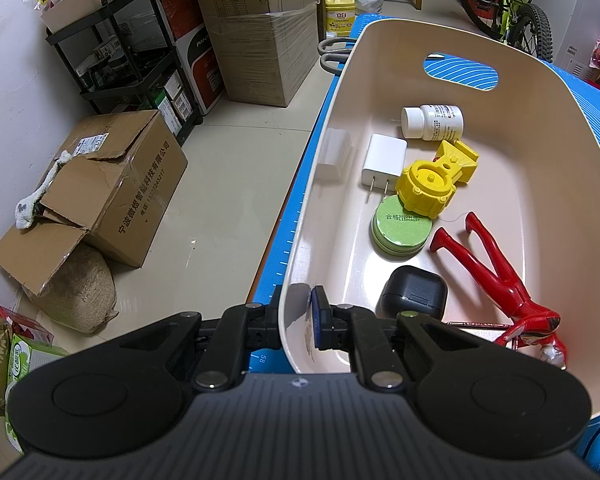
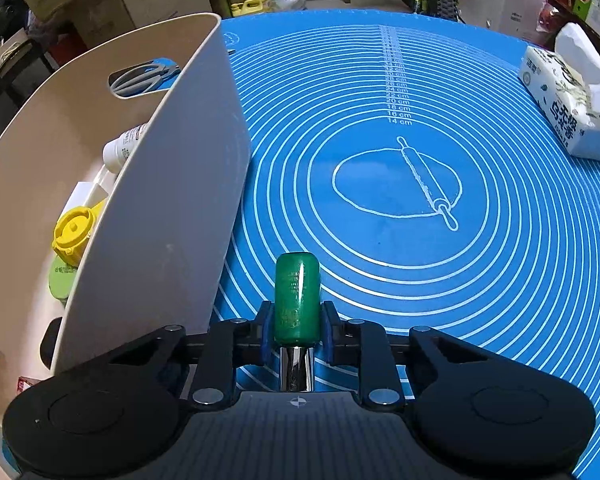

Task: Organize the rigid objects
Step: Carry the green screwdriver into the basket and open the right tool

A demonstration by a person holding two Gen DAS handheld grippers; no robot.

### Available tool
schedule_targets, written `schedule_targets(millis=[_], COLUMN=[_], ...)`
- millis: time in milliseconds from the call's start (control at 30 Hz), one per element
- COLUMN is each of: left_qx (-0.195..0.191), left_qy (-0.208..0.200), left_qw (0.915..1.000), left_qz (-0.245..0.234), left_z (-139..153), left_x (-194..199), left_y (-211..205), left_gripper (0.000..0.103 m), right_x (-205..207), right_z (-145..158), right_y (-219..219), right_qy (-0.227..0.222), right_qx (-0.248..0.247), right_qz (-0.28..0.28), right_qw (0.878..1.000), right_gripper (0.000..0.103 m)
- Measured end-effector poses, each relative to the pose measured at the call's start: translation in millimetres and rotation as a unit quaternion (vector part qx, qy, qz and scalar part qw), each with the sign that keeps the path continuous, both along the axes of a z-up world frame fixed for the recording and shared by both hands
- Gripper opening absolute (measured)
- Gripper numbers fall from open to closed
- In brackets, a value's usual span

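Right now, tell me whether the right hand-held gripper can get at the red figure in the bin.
Probably not as things stand. The right hand-held gripper is shut on the green bottle outside the bin, and the bin wall stands between it and the red figure.

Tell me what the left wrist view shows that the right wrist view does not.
Only the left wrist view: the left gripper shut on the bin rim, a red figure, black case, white charger.
Only the right wrist view: the right gripper shut on a green bottle, a tissue pack.
Both: bin, yellow toy, pill bottle, blue mat.
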State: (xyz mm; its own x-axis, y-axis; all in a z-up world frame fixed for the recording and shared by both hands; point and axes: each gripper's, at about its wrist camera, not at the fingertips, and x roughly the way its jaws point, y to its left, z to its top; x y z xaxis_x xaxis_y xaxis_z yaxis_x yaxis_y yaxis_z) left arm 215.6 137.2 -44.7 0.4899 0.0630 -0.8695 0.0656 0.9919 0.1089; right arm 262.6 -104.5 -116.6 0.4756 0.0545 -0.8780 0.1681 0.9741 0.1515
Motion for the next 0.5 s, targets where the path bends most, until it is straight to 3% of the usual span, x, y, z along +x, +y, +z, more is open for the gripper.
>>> schedule_targets(millis=[300,500], left_qx=[-0.001,-0.001], left_qy=[0.000,0.000], left_qw=[1.0000,1.0000], left_qz=[0.000,0.000], left_z=[-1,-1], left_x=[0,0], left_y=[0,0], left_gripper=[0.015,0.015], right_x=[-2,-11], right_z=[3,32], right_y=[1,-6], right_qy=[-0.003,-0.039], right_qx=[-0.020,-0.018], right_qz=[-0.005,-0.012], right_qw=[1.000,0.999], right_gripper=[0.033,0.033])
